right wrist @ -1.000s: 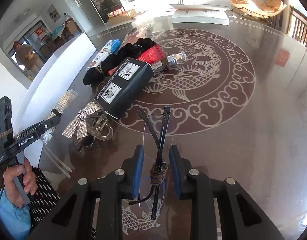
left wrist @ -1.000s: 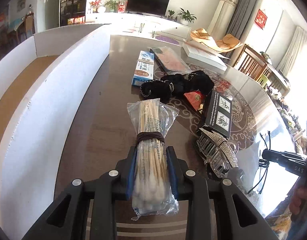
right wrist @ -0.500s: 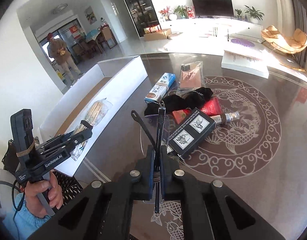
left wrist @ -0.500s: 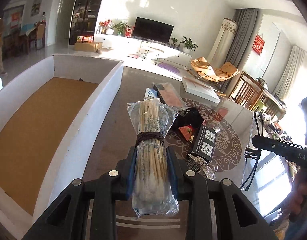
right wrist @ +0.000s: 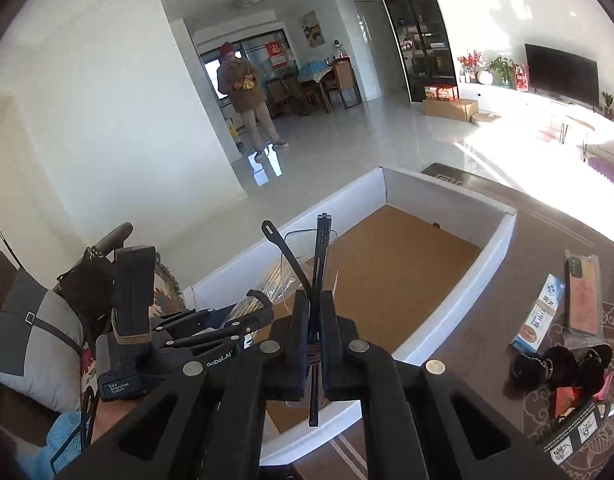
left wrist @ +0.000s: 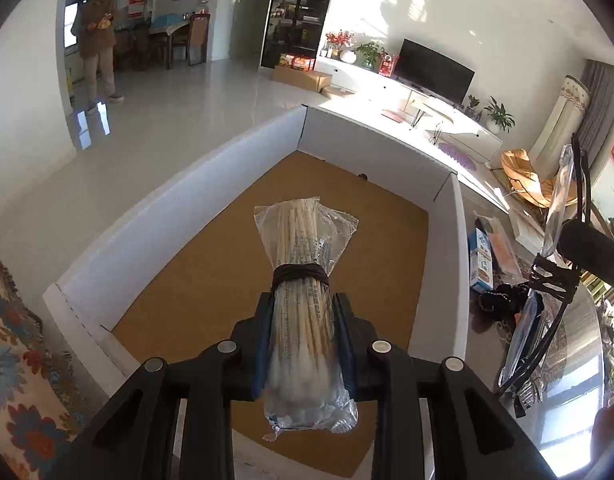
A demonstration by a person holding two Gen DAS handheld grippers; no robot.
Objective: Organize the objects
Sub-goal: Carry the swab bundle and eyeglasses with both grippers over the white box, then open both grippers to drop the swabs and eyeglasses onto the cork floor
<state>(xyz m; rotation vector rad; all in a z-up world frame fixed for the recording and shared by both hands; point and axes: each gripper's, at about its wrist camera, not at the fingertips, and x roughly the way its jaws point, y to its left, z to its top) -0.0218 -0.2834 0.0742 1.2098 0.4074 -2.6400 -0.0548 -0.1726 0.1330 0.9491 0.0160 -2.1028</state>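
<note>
Left wrist: my left gripper point(left wrist: 303, 344) clamps the clear bag of cotton swabs point(left wrist: 303, 308) above the white cardboard box point(left wrist: 459, 264), brown floor at 12 o'clock. Right gripper point(right wrist: 315, 344) pinches thin-framed glasses point(right wrist: 313, 276). Next I'd lower both and release.

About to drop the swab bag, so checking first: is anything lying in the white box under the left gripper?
Nothing visible. The bag of cotton swabs, shut in the left gripper, hangs over the white box, whose brown floor shows bare.
</note>
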